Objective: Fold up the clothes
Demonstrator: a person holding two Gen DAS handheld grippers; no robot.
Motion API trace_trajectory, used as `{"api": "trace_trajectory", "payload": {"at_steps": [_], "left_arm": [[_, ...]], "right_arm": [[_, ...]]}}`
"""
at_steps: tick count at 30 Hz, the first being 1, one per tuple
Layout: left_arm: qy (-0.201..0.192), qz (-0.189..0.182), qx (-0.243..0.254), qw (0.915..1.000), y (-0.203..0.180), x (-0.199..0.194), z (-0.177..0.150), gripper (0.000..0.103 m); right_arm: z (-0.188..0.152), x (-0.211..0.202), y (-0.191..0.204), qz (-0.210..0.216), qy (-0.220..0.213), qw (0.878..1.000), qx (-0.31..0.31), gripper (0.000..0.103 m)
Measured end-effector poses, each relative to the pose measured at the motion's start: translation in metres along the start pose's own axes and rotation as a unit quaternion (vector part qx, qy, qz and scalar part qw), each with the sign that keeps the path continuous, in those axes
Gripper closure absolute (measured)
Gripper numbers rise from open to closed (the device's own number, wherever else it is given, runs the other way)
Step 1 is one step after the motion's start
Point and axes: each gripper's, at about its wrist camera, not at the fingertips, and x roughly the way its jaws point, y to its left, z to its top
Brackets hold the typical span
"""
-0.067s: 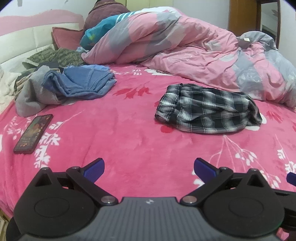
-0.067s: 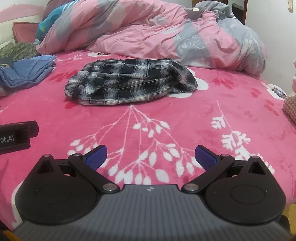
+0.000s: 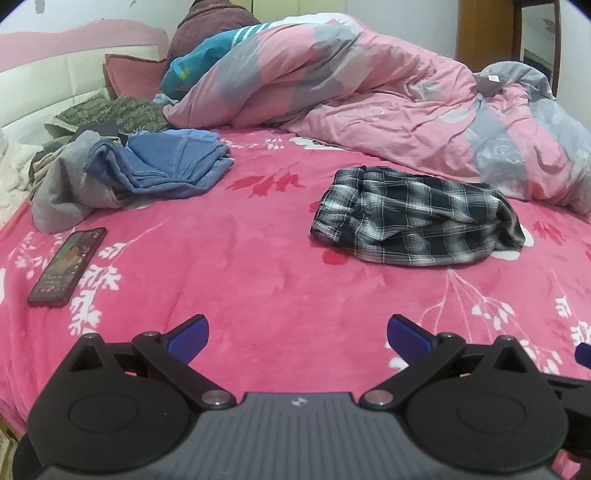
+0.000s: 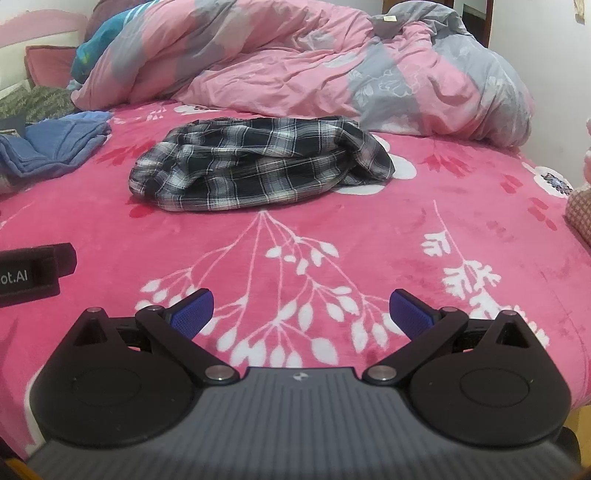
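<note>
A crumpled plaid garment (image 3: 413, 221) lies on a pink floral blanket (image 3: 258, 280), a rumpled pink-and-grey duvet (image 3: 369, 110) heaped behind. The left gripper (image 3: 297, 334) and right gripper (image 4: 301, 308) hover spread wide, empty.

Bed w/ pink floral blanket (image 3: 258, 280), white headboard (image 3: 44, 92), white wall (image 4: 546, 55), wooden furniture (image 3: 484, 33).

Pink floral bed (image 3: 258, 280) — plaid garment (image 3: 413, 218), blue clothes (image 3: 166, 166), phone (image 3: 66, 267), duvet (image 3: 369, 103).
</note>
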Motion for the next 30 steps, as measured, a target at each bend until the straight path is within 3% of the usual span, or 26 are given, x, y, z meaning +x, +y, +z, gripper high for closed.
{"api": "trace_trajectory", "payload": {"at_steps": [4, 13, 18, 24, 30], "left_arm": [[-0.012, -0.013, 0.002, 0.9998, 0.003, -0.003, -0.005, 0.0], [0.022, -0.035, 0.009, 0.9991, -0.003, 0.003, 0.007, 0.001], [0.048, -0.042, -0.029, 0.9976, 0.001, 0.012, 0.018, 0.0], [0.075, -0.007, -0.024, 0.9969, -0.003, 0.023, 0.027, 0.0], [0.075, -0.011, -0.027, 0.9967, 0.002, 0.026, 0.028, 0.0]], "right_arm": [[0.0, 0.0, 0.002, 0.002, 0.001, 1.0, 0.004, 0.001], [0.009, -0.002, -0.01, -0.002, -0.004, 1.0, 0.031, 0.001], [0.018, 0.0, -0.013, -0.002, -0.004, 0.999, 0.037, 0.001], [0.029, 0.0, -0.015, 0.004, -0.005, 0.999, 0.042, 0.001], [0.037, 0.0, -0.015, 0.015, -0.008, 0.999, 0.046, 0.001]]}}
